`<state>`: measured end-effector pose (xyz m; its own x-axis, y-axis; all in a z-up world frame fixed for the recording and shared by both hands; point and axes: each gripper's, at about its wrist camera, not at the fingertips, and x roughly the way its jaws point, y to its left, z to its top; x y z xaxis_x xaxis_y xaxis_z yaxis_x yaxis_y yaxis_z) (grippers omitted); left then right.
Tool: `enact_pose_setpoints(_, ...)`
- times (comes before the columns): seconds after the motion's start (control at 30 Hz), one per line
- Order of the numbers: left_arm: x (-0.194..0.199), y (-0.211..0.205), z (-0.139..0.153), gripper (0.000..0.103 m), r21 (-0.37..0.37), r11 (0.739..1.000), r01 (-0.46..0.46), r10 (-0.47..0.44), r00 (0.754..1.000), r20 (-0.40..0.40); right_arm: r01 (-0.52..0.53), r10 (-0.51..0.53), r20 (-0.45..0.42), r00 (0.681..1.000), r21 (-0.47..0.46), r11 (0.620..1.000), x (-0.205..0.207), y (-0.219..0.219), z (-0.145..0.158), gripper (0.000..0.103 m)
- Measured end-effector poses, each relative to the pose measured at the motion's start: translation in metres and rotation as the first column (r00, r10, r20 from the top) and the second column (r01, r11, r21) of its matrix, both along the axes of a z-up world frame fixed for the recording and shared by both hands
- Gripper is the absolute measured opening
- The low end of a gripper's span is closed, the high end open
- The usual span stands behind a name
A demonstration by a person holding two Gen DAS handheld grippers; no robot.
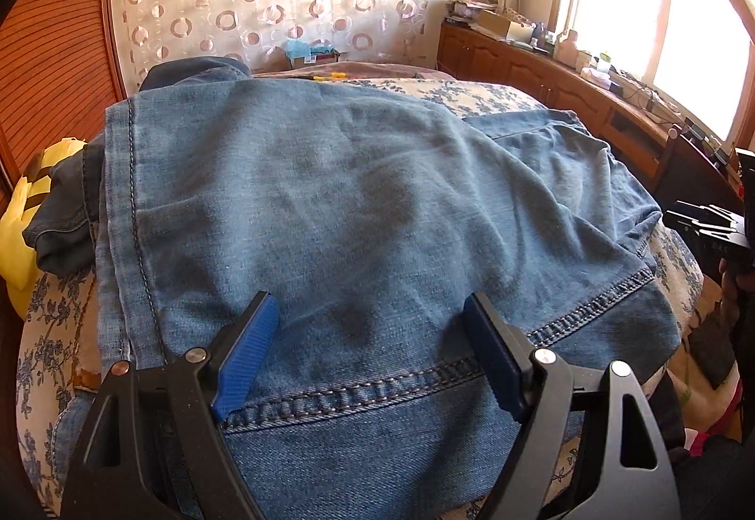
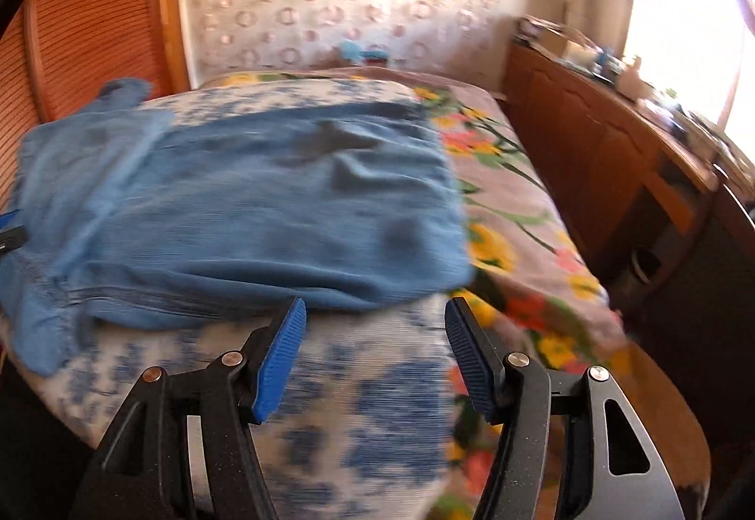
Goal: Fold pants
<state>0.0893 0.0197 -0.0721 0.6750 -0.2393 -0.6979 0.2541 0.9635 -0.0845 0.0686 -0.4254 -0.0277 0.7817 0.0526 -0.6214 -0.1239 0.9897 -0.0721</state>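
The blue denim pants (image 1: 339, 208) lie folded over on the bed, with a stitched hem running across the near edge. My left gripper (image 1: 370, 314) is open, its blue pads spread just above the hem and holding nothing. In the right wrist view, which is blurred, the pants (image 2: 264, 208) lie ahead and to the left. My right gripper (image 2: 375, 312) is open and empty, over the bedspread just short of the pants' near edge. My right gripper also shows at the right edge of the left wrist view (image 1: 708, 227).
The bed has a blue-floral cover (image 2: 358, 416) and a bright flowered blanket (image 2: 519, 237) on the right. Darker jeans (image 1: 61, 208) and a yellow item (image 1: 19, 227) lie at the left. A wooden cabinet (image 1: 542, 67) with clutter runs along the window. A slatted wooden door (image 1: 52, 48) stands left.
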Motion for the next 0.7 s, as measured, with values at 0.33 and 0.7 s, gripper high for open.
enact_pose_setpoints(0.33, 0.0, 0.0, 0.0, 0.081, 0.001, 1.0, 0.001, -0.001, 1.0, 0.0, 0.032, -0.028, -0.052, 0.998, 0.069, 0.997, 0.033, -0.029, -0.005, 0.063)
enact_pose_setpoints(0.7, 0.0, -0.001, 0.0, 0.081, 0.001, 1.0, 0.003, -0.003, 1.0, 0.001, 0.01, -0.001, -0.054, 0.999, 0.183, 0.983, 0.04, -0.035, -0.005, 0.023)
